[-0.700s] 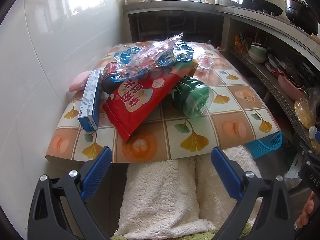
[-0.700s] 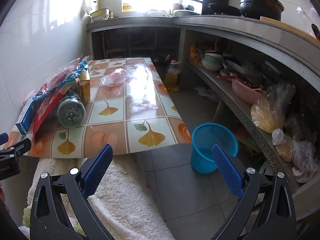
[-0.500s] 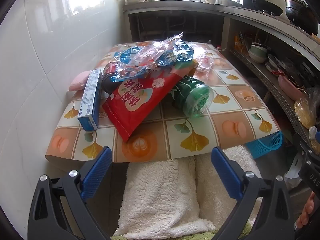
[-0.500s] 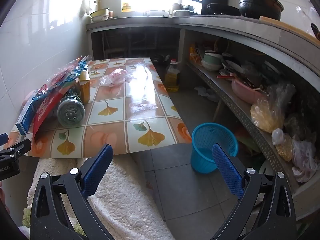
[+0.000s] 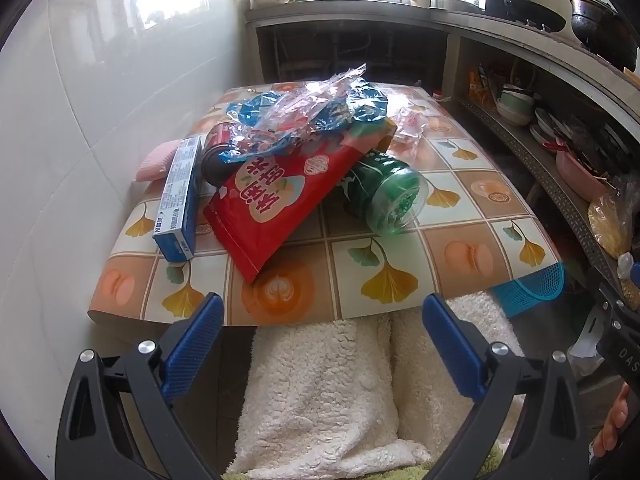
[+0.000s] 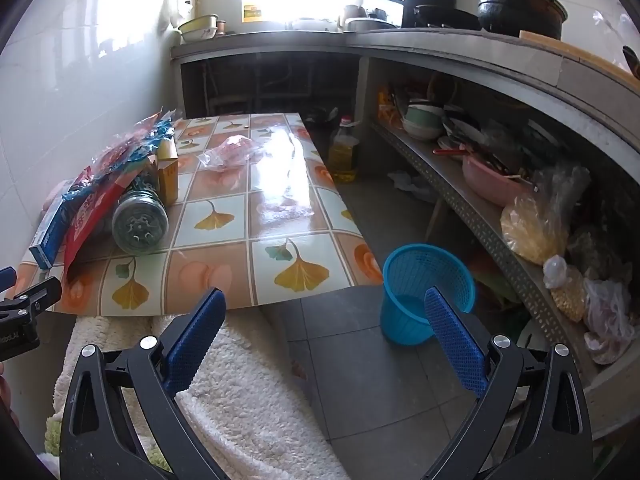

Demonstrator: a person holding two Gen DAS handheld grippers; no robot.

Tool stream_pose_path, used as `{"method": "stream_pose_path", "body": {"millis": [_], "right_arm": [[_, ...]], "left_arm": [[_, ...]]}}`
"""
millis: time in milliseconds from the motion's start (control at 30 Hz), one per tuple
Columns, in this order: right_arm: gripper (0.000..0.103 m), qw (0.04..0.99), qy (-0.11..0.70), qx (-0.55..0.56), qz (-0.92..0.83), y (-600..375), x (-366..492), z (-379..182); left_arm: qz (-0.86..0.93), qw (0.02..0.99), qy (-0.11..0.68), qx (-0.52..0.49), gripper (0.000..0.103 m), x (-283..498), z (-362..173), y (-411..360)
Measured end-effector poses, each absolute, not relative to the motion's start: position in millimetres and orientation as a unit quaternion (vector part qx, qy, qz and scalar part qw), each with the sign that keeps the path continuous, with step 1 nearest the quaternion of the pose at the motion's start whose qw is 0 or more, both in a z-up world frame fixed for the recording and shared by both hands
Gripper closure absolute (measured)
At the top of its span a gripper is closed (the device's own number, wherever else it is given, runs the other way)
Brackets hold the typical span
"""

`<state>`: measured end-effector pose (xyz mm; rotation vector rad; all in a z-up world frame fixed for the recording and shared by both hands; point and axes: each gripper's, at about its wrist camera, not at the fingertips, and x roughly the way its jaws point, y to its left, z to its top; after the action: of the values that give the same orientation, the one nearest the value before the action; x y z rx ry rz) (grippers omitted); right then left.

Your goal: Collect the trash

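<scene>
- A table (image 5: 472, 216) with a leaf-patterned cover is seen ahead, against the tiled wall.
- A trash pile is heaped at the table's 10 o'clock side: a red snack bag (image 5: 280, 196) is laid over a green bottle (image 5: 384, 196) lying on its side, with crumpled blue wrappers (image 5: 312, 116) on top.
- A blue basket (image 6: 424, 292) is stood on the floor at 3 o'clock of the table, well apart from the pile.
- A blue box (image 5: 178, 200) is laid at 9 o'clock of the bag.
- The left gripper (image 5: 320, 344) is held spread wide, empty, short of the table edge.
- The right gripper (image 6: 324, 340) is likewise spread, with nothing pinched.
</scene>
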<state>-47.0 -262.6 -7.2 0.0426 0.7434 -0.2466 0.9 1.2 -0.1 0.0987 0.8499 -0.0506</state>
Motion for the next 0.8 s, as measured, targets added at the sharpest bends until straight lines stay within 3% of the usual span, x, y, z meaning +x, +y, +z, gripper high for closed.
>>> {"method": "stream_pose_path", "body": {"millis": [533,700,800], "right_arm": [[0.008,0.934,0.353,0.014,-0.062,-265,12,-5],[0.008,0.948,0.317,0.01,-0.028,-257,45,5],[0.008,0.952,0.305,0.025,-0.015,-254,63,6]], "left_arm": [[-0.021,0.941,0.336,0.016,0.006,53,35,43],[-0.125,0.947,0.291,-0.053,0.006,84,56,69],[-0.125,0.952,0.277,-0.023,0.006,106,67,63]]}}
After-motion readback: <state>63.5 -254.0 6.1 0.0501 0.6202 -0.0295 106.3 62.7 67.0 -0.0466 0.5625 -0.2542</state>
